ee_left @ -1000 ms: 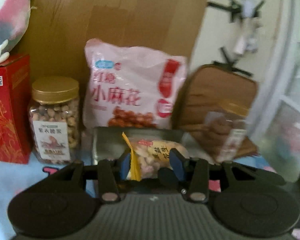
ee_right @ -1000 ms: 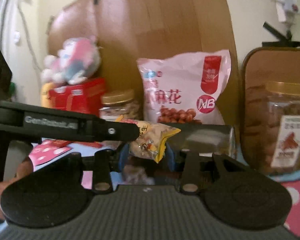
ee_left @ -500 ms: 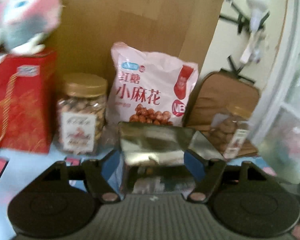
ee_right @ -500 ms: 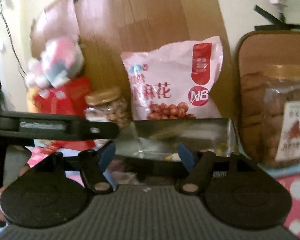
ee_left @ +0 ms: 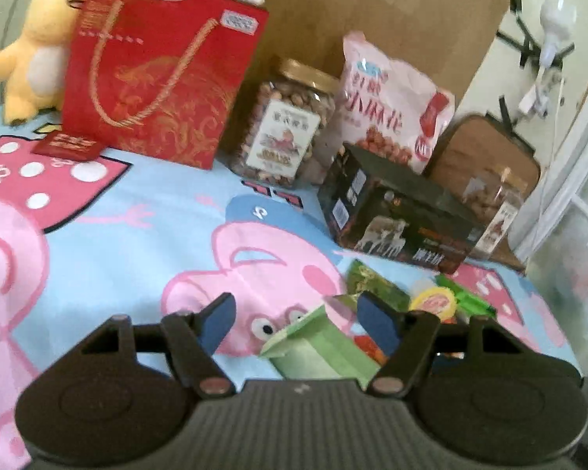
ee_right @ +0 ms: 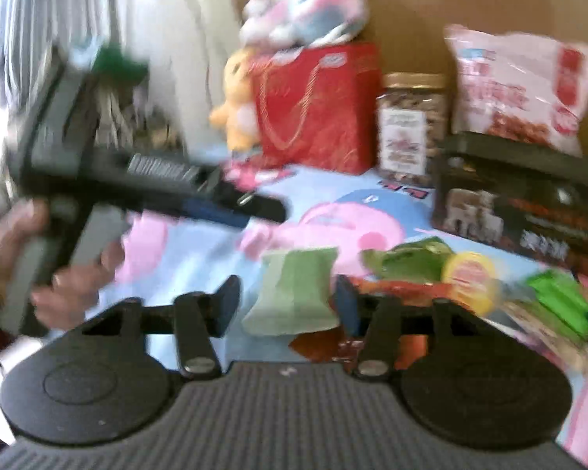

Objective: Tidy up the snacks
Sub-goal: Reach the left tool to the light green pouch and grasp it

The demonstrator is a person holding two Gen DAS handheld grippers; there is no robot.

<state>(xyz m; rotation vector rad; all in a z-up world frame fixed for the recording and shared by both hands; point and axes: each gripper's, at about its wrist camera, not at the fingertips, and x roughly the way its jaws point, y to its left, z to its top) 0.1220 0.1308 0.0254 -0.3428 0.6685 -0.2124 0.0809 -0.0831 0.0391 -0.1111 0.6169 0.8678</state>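
Note:
A pale green snack packet (ee_left: 317,348) lies on the cartoon sheet between the fingers of my left gripper (ee_left: 298,315). Those jaws are closing, and the pads stand clear of the packet. The right wrist view shows the same green packet (ee_right: 294,290) between the fingers of my right gripper (ee_right: 286,301); its jaws are opening and nothing is gripped. More loose packets (ee_left: 372,282) and a yellow round snack (ee_right: 470,274) lie just to the right. The dark snack box (ee_left: 396,211) stands behind them. A hand carries the left gripper (ee_right: 200,196) at the left of the right wrist view.
Along the back stand a red gift bag (ee_left: 156,74), a gold-lidded nut jar (ee_left: 286,125), a pink snack bag (ee_left: 392,109) and a second jar (ee_left: 494,203). A yellow plush toy (ee_left: 31,51) sits at the far left. A brown board rises behind everything.
Both grippers were shut on a peanut packet over the dark box, then opened and let it go. Both have pulled back and down to the loose packets on the sheet.

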